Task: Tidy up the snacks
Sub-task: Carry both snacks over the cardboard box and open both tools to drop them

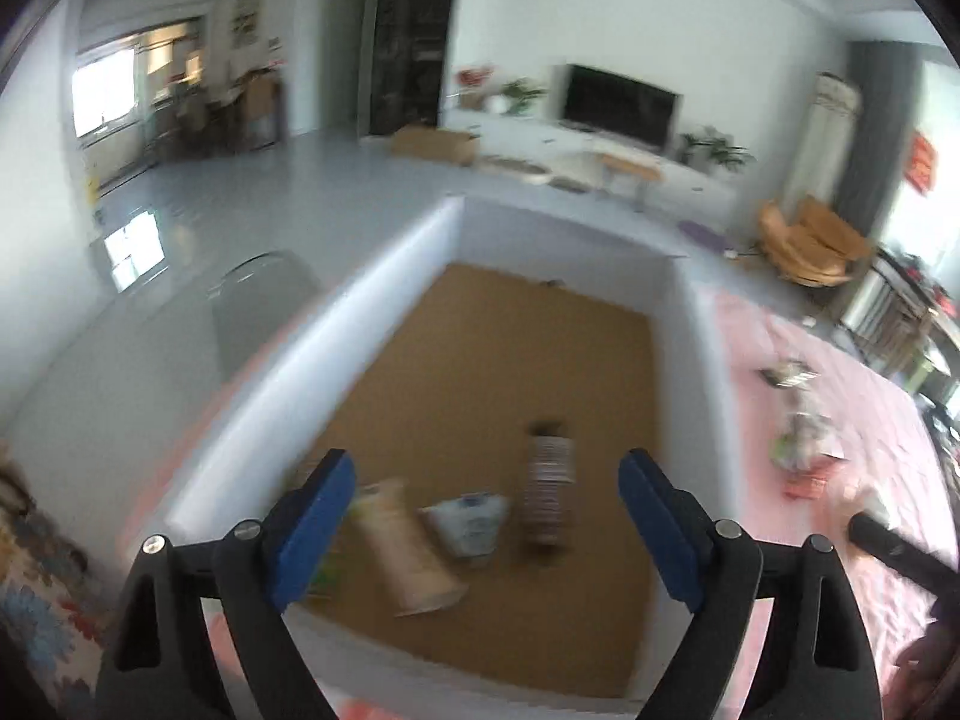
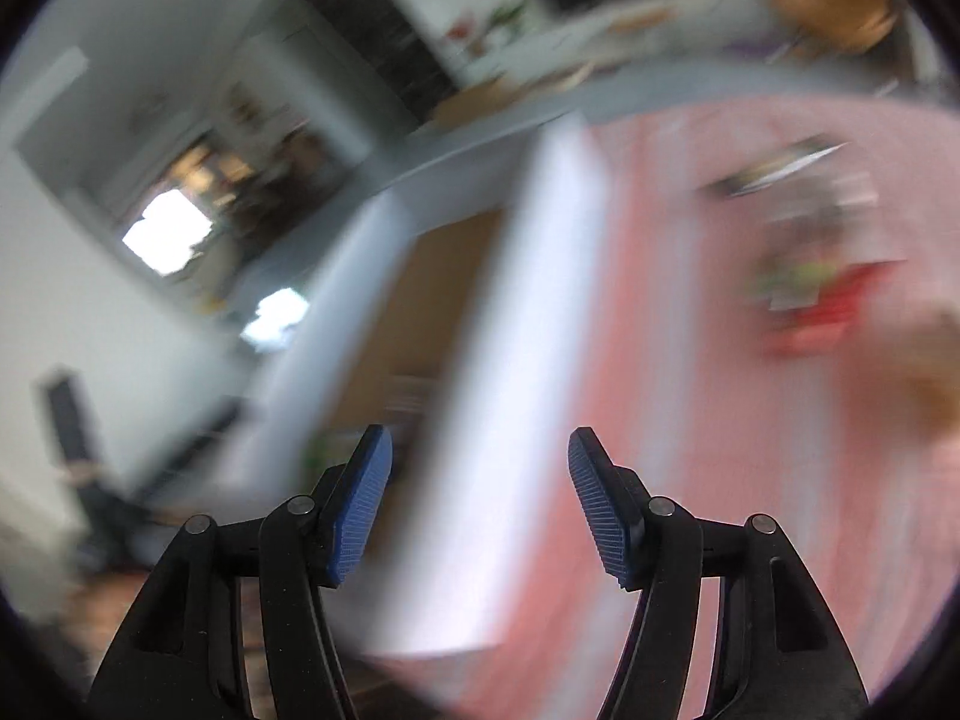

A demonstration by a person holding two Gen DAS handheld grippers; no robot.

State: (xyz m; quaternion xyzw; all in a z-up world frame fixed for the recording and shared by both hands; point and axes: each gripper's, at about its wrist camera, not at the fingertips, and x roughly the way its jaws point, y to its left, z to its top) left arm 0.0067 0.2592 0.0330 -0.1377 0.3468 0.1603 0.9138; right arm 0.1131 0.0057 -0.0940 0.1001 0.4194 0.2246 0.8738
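A white-walled cardboard box [image 1: 396,264] with a brown floor sits on a pink tablecloth [image 1: 840,396]. Inside lie a tan packet [image 1: 408,546], a white-blue packet [image 1: 471,519] and a dark striped packet [image 1: 547,489]. My left gripper [image 1: 486,516] is open and empty above the box's near end. Loose snack packets [image 1: 804,444] lie on the cloth to the right of the box. In the blurred right wrist view my right gripper [image 2: 480,504] is open and empty over the box's right wall [image 2: 516,360], with red and green snacks [image 2: 822,294] at the far right.
A dark chair back [image 1: 264,300] stands left of the table. The other gripper's black body [image 1: 894,546] shows at the right edge. Beyond the table are grey floor, a TV unit [image 1: 618,105] and a wooden chair [image 1: 810,240].
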